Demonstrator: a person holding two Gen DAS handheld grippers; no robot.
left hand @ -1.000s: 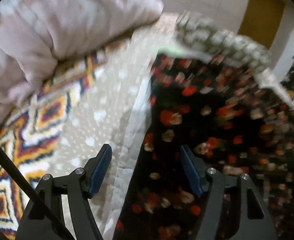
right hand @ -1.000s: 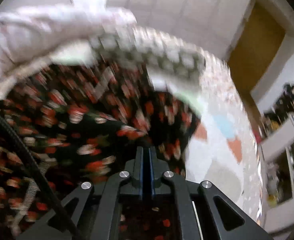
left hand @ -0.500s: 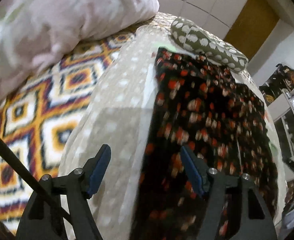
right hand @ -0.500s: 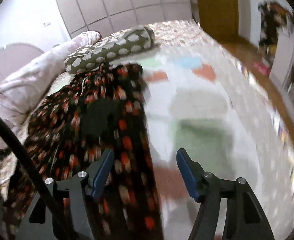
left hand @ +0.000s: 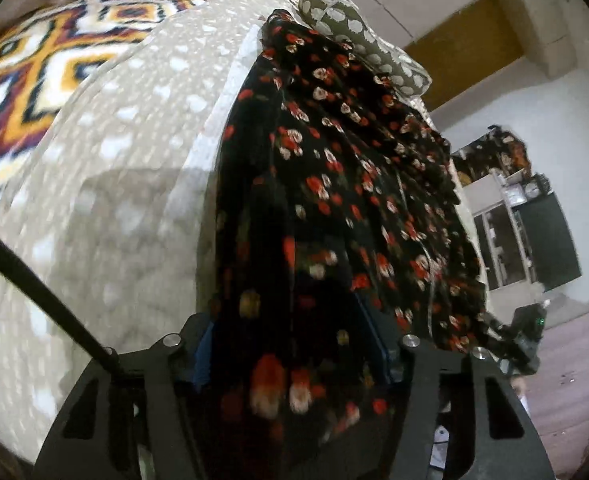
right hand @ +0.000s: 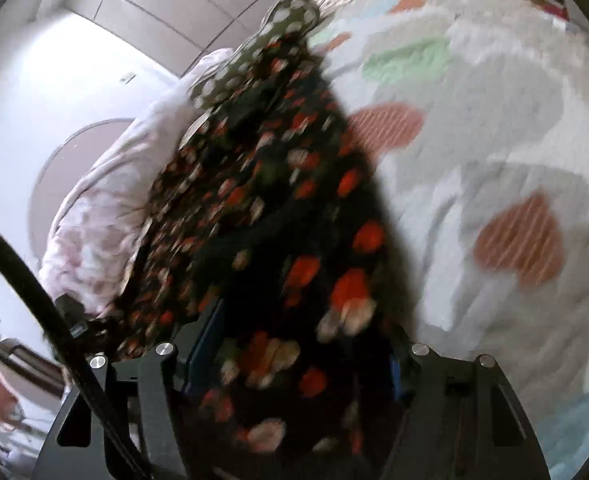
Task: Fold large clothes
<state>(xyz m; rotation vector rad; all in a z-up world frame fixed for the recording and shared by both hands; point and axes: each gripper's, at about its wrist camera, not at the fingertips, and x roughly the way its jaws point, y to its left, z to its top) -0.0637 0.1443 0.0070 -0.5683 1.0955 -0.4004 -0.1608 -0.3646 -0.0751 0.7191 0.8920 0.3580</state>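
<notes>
A long black garment with red and cream flowers (left hand: 334,160) lies lengthwise on the bed, its near end hanging toward both cameras. My left gripper (left hand: 290,320) sits at this near end, at the garment's left edge. Its jaws are closing, with the cloth filling the gap between the blue pads (left hand: 204,354). In the right wrist view the same garment (right hand: 254,160) runs away from me. My right gripper (right hand: 302,320) stands wide at its right edge, and cloth lies loosely between its fingers. Cloth hides the fingertips of both grippers.
An olive pillow with white spots (left hand: 346,20) lies at the garment's far end. A pink quilt (right hand: 106,208) is heaped at the head of the bed. A beige dotted cover (left hand: 134,140) and a diamond-patterned blanket (left hand: 34,60) lie left, a heart-print sheet (right hand: 494,140) right.
Both grippers have drawn back along the bed to the garment's near end. The right one went from shut to wide open and rolled. The left jaws narrowed, and cloth now lies between both pairs.
</notes>
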